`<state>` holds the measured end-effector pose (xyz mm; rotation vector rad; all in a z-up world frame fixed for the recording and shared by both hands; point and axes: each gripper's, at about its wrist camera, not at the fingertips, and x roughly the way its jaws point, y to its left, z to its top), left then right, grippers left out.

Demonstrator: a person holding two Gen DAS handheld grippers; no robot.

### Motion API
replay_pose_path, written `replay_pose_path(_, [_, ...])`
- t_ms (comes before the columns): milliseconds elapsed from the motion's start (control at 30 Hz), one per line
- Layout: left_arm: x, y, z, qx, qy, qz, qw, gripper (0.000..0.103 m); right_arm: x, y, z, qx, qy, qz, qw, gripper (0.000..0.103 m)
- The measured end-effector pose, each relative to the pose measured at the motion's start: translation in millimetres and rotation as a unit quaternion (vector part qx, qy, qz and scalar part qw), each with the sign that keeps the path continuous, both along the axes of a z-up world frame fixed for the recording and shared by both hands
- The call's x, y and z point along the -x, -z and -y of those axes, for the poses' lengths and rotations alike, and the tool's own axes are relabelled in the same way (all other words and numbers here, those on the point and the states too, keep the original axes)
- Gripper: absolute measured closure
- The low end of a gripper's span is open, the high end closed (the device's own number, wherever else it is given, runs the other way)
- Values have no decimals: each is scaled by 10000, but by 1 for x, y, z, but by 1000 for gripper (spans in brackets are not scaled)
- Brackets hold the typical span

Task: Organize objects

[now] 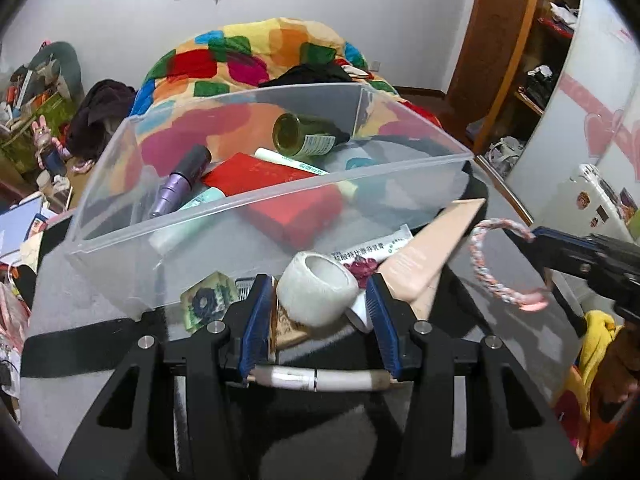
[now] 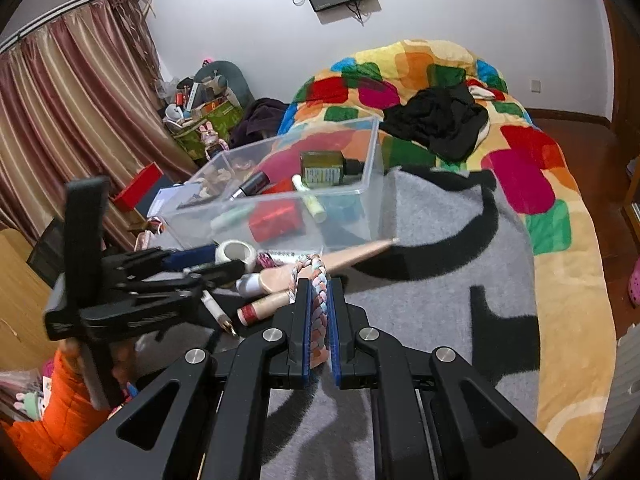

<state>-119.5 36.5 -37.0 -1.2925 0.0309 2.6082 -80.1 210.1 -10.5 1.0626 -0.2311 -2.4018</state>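
Observation:
A clear plastic bin (image 1: 400,190) (image 2: 372,184) stands on the grey blanket and holds a green bottle (image 1: 308,136), a red box (image 1: 288,196), a purple tube (image 1: 180,184) and other small items. My left gripper (image 1: 318,284) is open around a white tape roll (image 1: 320,292) just in front of the bin; a white pen (image 1: 320,380) lies across between its fingers. My right gripper (image 2: 319,282) is shut on a pink-and-white braided loop (image 2: 316,280), which also shows at the right of the left wrist view (image 1: 492,276). A beige tube (image 1: 436,248) lies beside the tape roll.
The grey-and-black blanket (image 2: 440,280) lies on a bed with a colourful quilt (image 2: 520,160) and black clothes (image 2: 440,120). Cluttered boxes (image 2: 200,116) and curtains (image 2: 60,120) are at the left. A wooden wardrobe (image 1: 520,60) is at the right.

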Motion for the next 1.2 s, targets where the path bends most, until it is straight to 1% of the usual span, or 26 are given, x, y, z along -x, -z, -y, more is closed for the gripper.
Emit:
replay_pose_path(100, [3,1,-1,0,5,-35,10000,55,2,-9,5,34,-29,-102,9999,96])
replay_pose_path(167, [4,3,-3,56,70,-24,10000,61,5,-17,7,75,-49,-188,9998,96])
replay_pose_path(333, [-2,2,-5,126,124,-148,9997,61,17,-37,17,94,-48,-465,9989,96])
replay_pose_path(400, [-6,-1,-3,78,106,-226,9997,62,24,-43,23,83,-60,-538,9985,96])
replay_pose_path(500, [-14,-10,3,-84,92,-345,9993,62,34,-51,30,34,-52,-640,9979,96])
replay_pose_path(633, [-26,-34,9,-257,81,-674,9974,62,50,-57,40,2,8,-716,9974,96])
replay_pose_path(733, [-28,-53,16,-320,9,-986,9946,62,64,-56,48,-90,104,-728,9973,96])
replay_pose_path(867, [-14,-66,26,-269,-211,-1174,9925,62,84,-46,58,-237,228,-608,9976,96])
replay_pose_path(1033, [10,-63,41,-172,-551,-1110,9921,62,107,-23,68,-490,230,-217,9983,96])
replay_pose_path(1100, [18,-59,47,-199,-628,-1053,9923,61,110,-13,70,-560,156,-56,9983,96])
replay_pose_path(1200, [26,-50,50,-170,-707,-921,9931,61,108,-6,71,-628,79,42,9980,96])
